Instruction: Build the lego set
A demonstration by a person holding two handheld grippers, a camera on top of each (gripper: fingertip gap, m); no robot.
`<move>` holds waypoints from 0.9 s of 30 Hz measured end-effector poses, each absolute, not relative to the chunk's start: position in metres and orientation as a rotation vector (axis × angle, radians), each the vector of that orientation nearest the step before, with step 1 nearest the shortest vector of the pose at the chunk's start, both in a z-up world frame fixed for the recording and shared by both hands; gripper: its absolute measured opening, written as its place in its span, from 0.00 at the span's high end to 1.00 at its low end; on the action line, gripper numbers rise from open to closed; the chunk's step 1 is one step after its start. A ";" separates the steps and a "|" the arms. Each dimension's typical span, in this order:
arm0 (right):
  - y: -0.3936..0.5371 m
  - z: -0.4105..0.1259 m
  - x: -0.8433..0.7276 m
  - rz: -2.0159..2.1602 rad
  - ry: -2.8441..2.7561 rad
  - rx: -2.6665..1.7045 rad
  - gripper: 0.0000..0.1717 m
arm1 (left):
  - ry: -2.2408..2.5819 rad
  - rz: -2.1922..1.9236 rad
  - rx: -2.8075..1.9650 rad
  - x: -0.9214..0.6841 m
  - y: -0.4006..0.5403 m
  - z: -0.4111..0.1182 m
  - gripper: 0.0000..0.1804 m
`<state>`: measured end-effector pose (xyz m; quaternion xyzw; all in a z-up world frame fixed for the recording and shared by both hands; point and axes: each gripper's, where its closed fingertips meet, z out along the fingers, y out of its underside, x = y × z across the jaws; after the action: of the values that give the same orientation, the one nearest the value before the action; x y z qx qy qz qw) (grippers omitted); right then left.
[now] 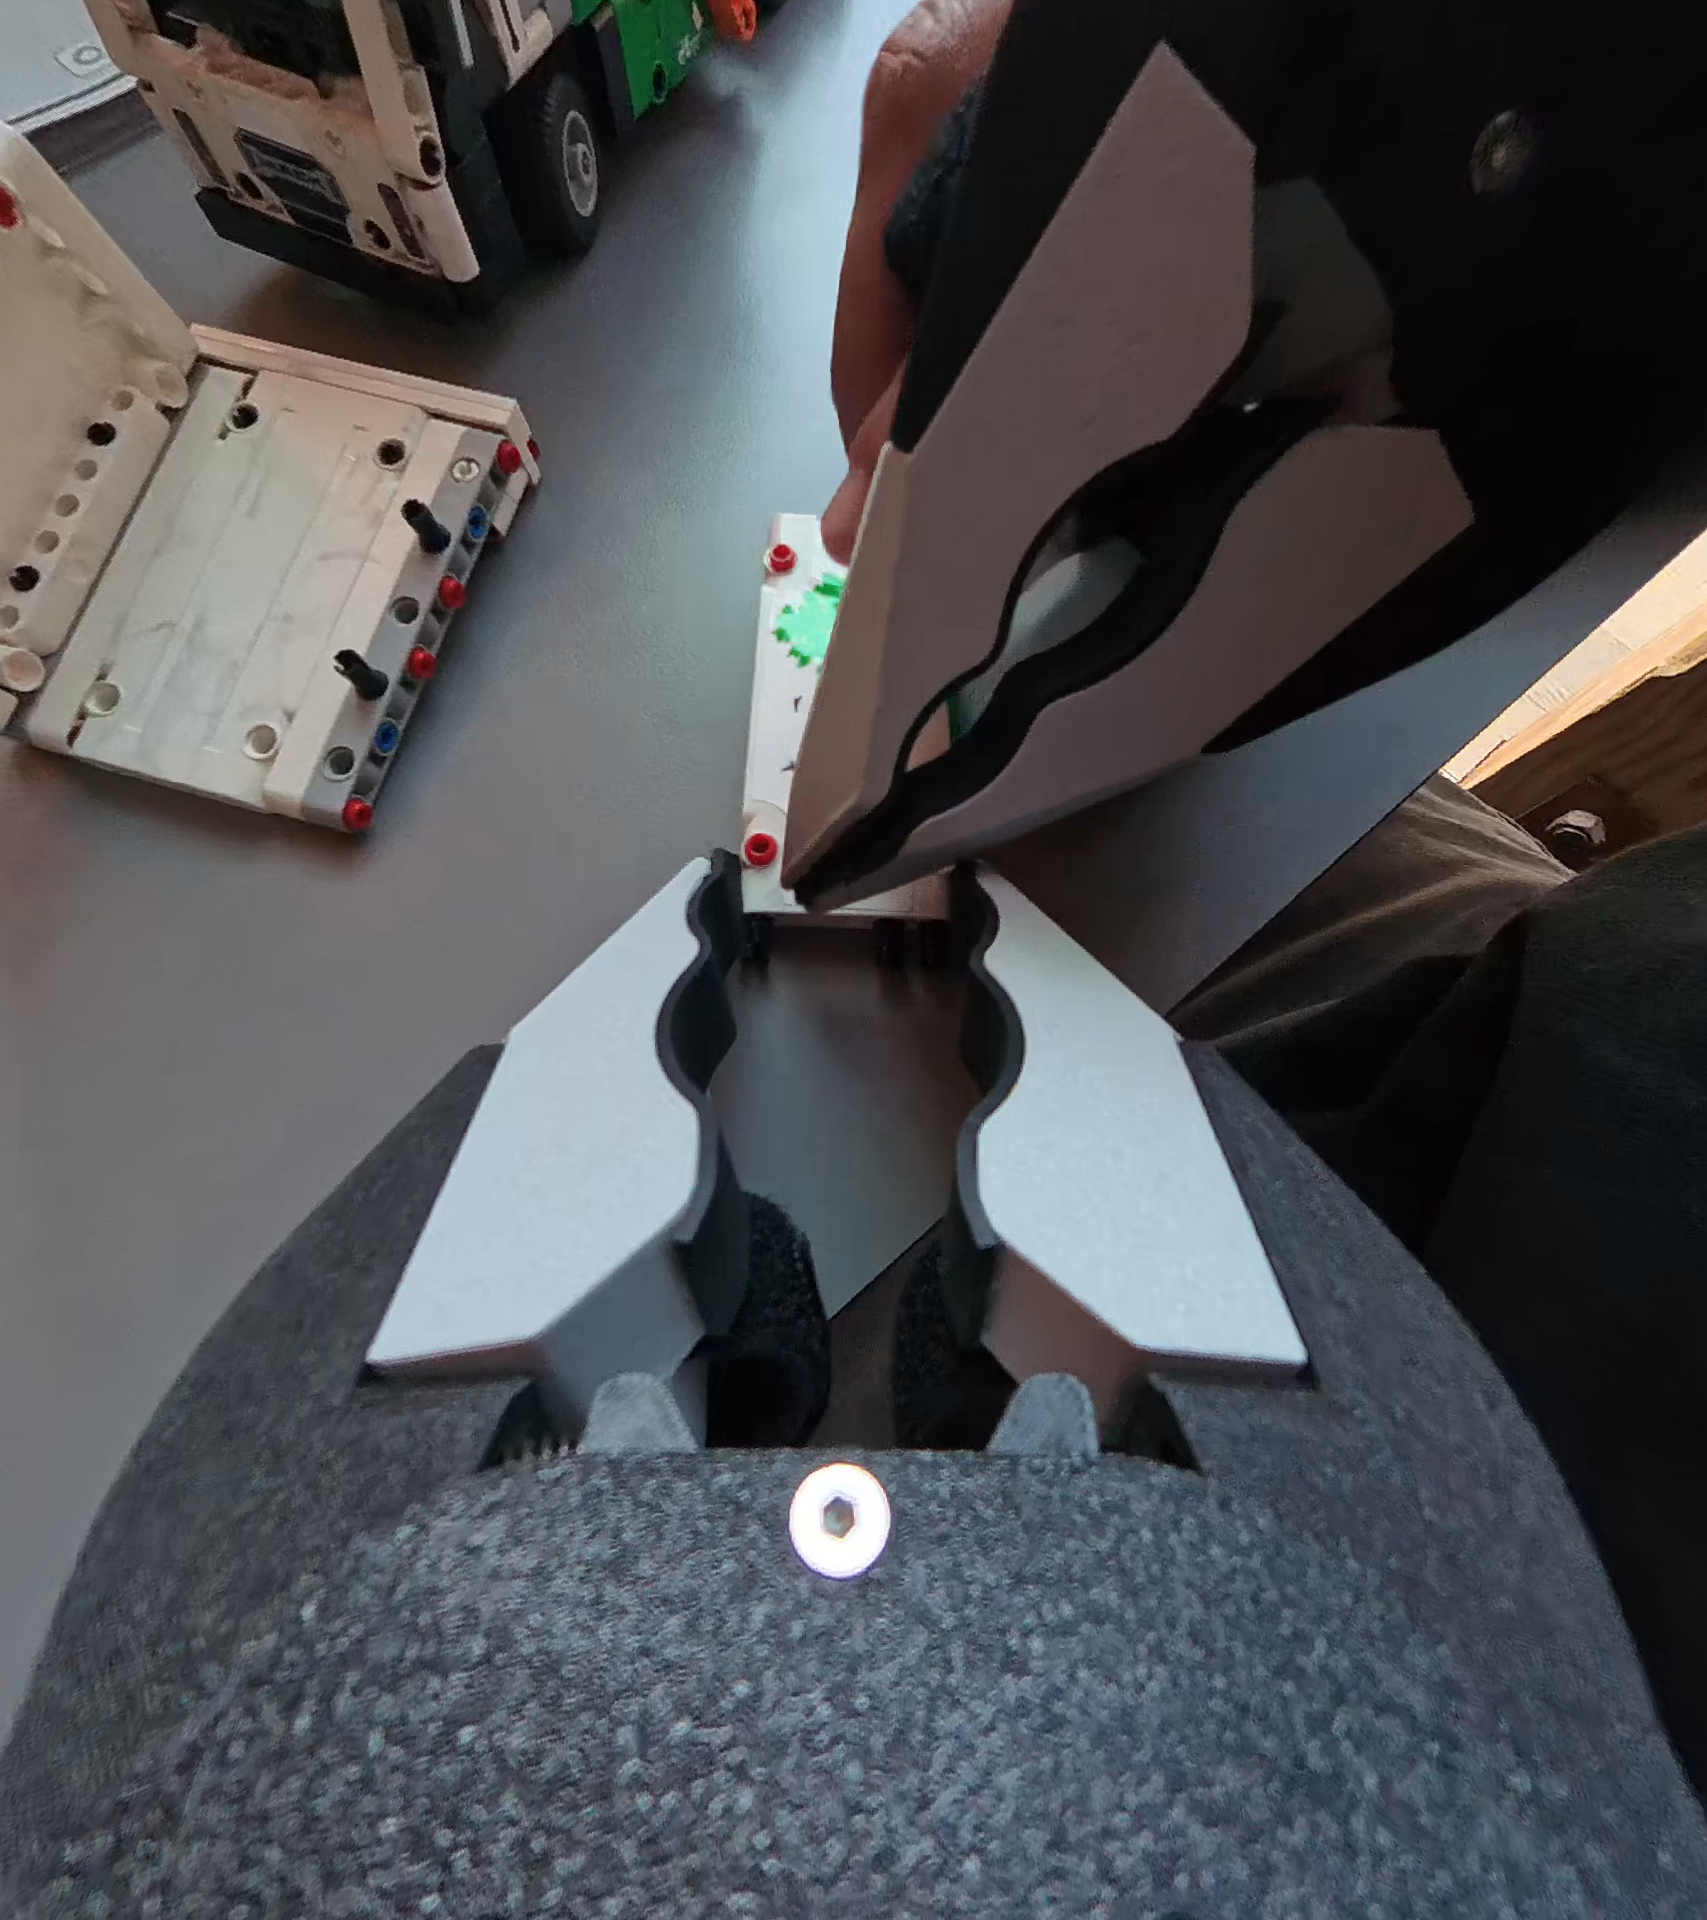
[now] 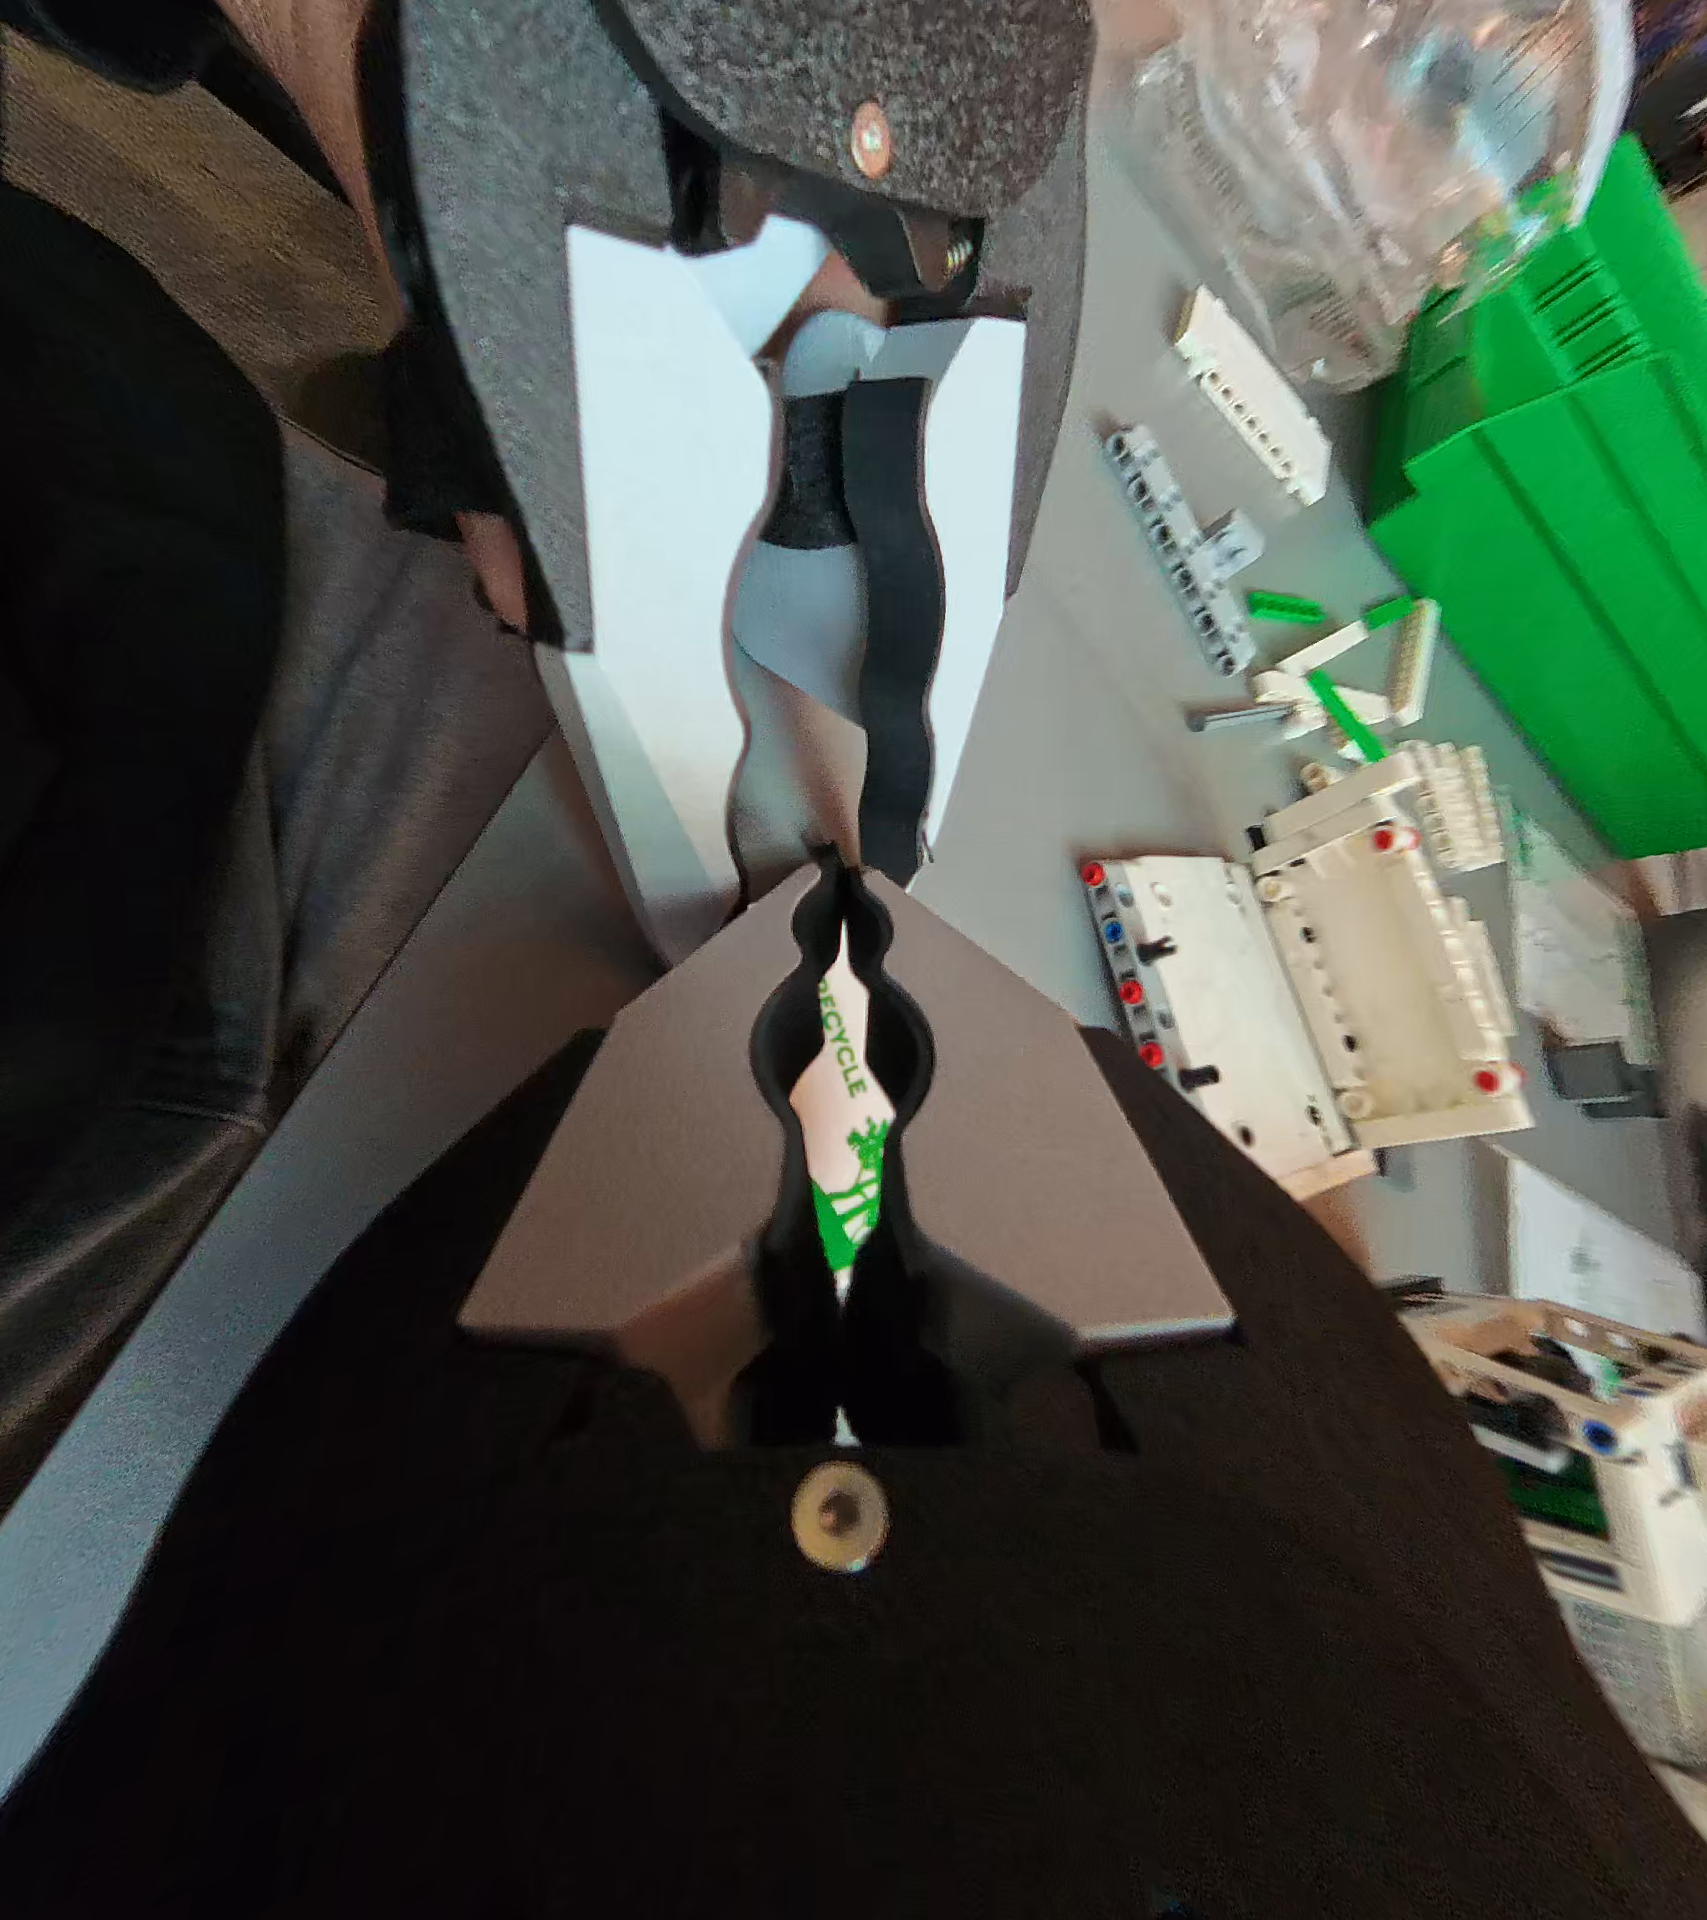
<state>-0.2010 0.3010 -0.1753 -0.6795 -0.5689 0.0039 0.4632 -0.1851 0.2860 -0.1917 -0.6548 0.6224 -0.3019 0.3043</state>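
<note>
On the left of my left wrist view a white hinged block assembly [image 1: 205,561] with red and blue pins lies flat on the grey counter [image 1: 620,364]. Behind it stands a white and green toy truck [image 1: 392,135]. In the middle, a white panel [image 1: 781,717] with red pins and green print lies on the counter, near its front edge. My left gripper [image 1: 849,904] has its fingers [image 1: 714,914] set apart at the panel's width, one against each side of its near end, so I hold the panel. My right gripper [image 1: 807,883] comes down from the upper right, its fingers narrowed to a slit, tips touching the top of the panel's near end. Whether they pinch anything there I cannot tell. A hand [image 1: 870,312] shows behind it.

In my right wrist view, dark clothing fills the left. My right gripper [image 2: 841,873] shows its fingers [image 2: 807,935] nearly together, the printed panel [image 2: 844,1122] visible through the slit beneath them. The left gripper [image 2: 828,831] meets them from above. To the right lie the block assembly [image 2: 1296,1008], loose white and green pieces [image 2: 1327,675], a green bin [image 2: 1607,540] and a clear bag [image 2: 1368,135].
</note>
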 end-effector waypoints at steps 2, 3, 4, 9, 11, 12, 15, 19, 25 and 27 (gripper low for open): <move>0.300 -0.180 -0.202 0.090 -1.407 -1.741 1.00 | 1.675 -0.810 -1.717 -0.186 0.284 -0.192 0.78; 0.299 -0.182 -0.202 0.148 -1.403 -1.787 1.00 | 1.691 -0.817 -1.706 -0.186 0.283 -0.192 0.78; 0.296 -0.183 -0.203 0.223 -1.396 -1.829 1.00 | 1.704 -0.824 -1.699 -0.186 0.282 -0.192 0.78; 0.295 -0.183 -0.202 0.336 -1.387 -1.912 1.00 | 1.743 -0.849 -1.678 -0.184 0.280 -0.192 0.78; 0.299 -0.168 -0.193 0.285 -1.330 -1.853 1.00 | 1.762 -0.858 -1.668 -0.181 0.278 -0.191 0.78; 0.302 -0.147 -0.183 0.310 -1.221 -1.808 1.00 | 1.774 -0.851 -1.664 -0.179 0.278 -0.191 0.78; 0.307 -0.120 -0.125 0.307 -0.881 -1.899 1.00 | 1.809 -0.808 -1.643 -0.167 0.280 -0.190 0.78; 0.293 -0.143 -0.060 0.185 -0.511 -2.072 1.00 | 1.855 -0.730 -1.518 -0.144 0.288 -0.181 0.78; 0.275 -0.115 -0.032 0.411 -0.040 -1.871 0.93 | 1.952 -0.636 -1.201 -0.122 0.290 -0.163 0.78; 0.271 -0.111 -0.017 0.433 0.045 -1.829 0.89 | 1.981 -0.643 -1.171 -0.117 0.291 -0.165 0.78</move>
<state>-0.0173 0.2709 -0.1115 -0.7858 0.0192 0.1858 0.5896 -0.1165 0.2910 -0.1651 -0.4559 0.7711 -0.2503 0.3673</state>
